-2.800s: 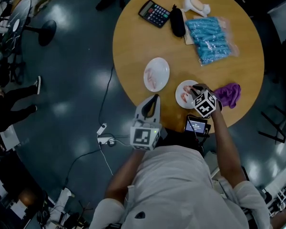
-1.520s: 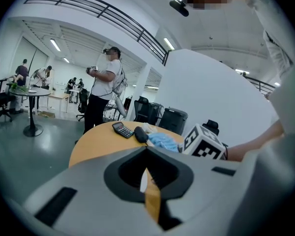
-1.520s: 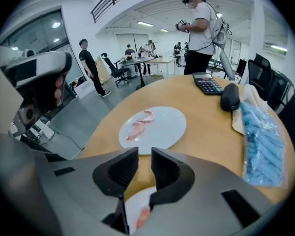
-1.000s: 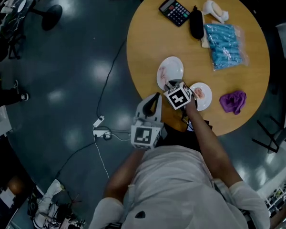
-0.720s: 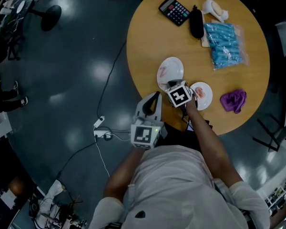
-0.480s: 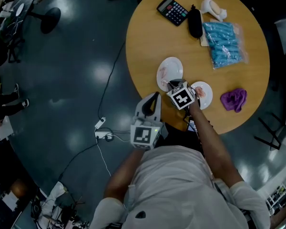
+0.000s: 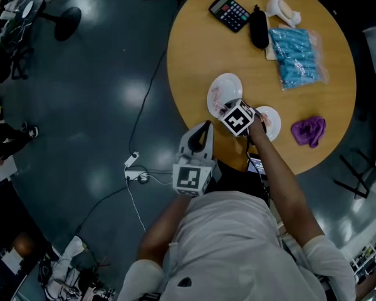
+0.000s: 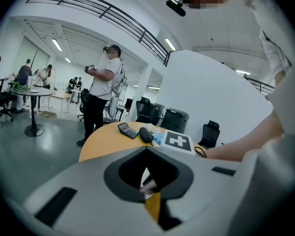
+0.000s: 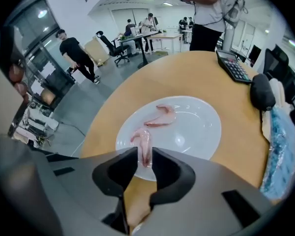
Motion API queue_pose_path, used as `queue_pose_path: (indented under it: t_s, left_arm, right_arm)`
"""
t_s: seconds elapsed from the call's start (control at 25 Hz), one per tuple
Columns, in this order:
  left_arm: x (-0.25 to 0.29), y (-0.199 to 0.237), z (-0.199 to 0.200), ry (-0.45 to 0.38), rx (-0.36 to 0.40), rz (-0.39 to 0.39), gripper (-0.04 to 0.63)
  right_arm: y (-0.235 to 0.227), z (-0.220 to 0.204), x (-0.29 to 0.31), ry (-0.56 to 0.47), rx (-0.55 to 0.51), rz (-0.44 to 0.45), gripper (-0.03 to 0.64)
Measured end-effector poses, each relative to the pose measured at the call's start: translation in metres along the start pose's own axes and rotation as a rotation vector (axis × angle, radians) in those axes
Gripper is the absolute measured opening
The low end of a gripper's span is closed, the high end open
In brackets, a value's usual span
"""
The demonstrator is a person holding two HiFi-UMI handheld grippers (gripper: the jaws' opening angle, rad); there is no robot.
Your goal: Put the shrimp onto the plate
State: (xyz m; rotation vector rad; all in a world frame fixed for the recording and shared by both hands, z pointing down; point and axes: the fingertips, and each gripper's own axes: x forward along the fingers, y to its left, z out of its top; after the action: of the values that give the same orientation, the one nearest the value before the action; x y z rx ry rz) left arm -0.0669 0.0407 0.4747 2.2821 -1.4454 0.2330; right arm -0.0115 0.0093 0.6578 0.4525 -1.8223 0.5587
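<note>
On the round wooden table (image 7: 194, 49) stand two white plates. The left plate (image 7: 229, 83) (image 9: 196, 127) carries two pale pink shrimp: one (image 9: 161, 117) near its middle, one (image 9: 144, 142) at its near rim. My right gripper (image 7: 230, 110) (image 9: 145, 154) points steeply down at that rim. Its jaws have just been opening, and the near shrimp lies on the plate between the open tips. The right plate (image 7: 273, 114) holds more pink shrimp (image 7: 267, 122). My left gripper (image 7: 204, 129) (image 8: 147, 149) hangs off the table's near edge, tips together, holding nothing.
At the table's far side lie a calculator (image 7: 229, 12) (image 9: 232, 65), a black case (image 7: 259, 29) (image 9: 260, 92), a blue packet (image 7: 297, 58) and a white object (image 7: 282, 10). A purple cloth (image 7: 309, 132) sits right of the plates. A cable and power strip (image 7: 135, 174) cross the floor. People stand nearby (image 8: 101, 97).
My right gripper has moved from the right plate over to the left plate's near rim and has stayed there through the last second. The left gripper has kept still.
</note>
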Motion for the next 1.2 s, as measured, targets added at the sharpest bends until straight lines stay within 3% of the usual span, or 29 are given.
queue_pose_path:
  t_s: [0.08, 0.36, 0.68, 0.88, 1.2]
  left_arm:
    - [-0.001, 0.0, -0.001, 0.0, 0.005, 0.0, 0.008]
    - [0.0, -0.003, 0.001, 0.005, -0.013, -0.001, 0.008]
    - [0.011, -0.025, 0.006, 0.006, 0.036, -0.052, 0.008]
    - [0.018, -0.04, 0.004, 0.016, 0.046, -0.066, 0.008]
    - [0.025, -0.061, 0.001, 0.031, 0.046, -0.08, 0.008]
  right_arm:
    - [-0.001, 0.001, 0.0, -0.004, 0.011, 0.0, 0.055]
    - [-0.006, -0.013, -0.032, -0.103, 0.118, 0.017, 0.052]
    - [-0.026, -0.134, -0.085, -0.147, 0.329, 0.075, 0.052]
    - [-0.033, -0.196, -0.078, -0.063, 0.289, 0.027, 0.052]
    - [-0.035, -0.205, -0.064, -0.005, 0.204, -0.014, 0.052]
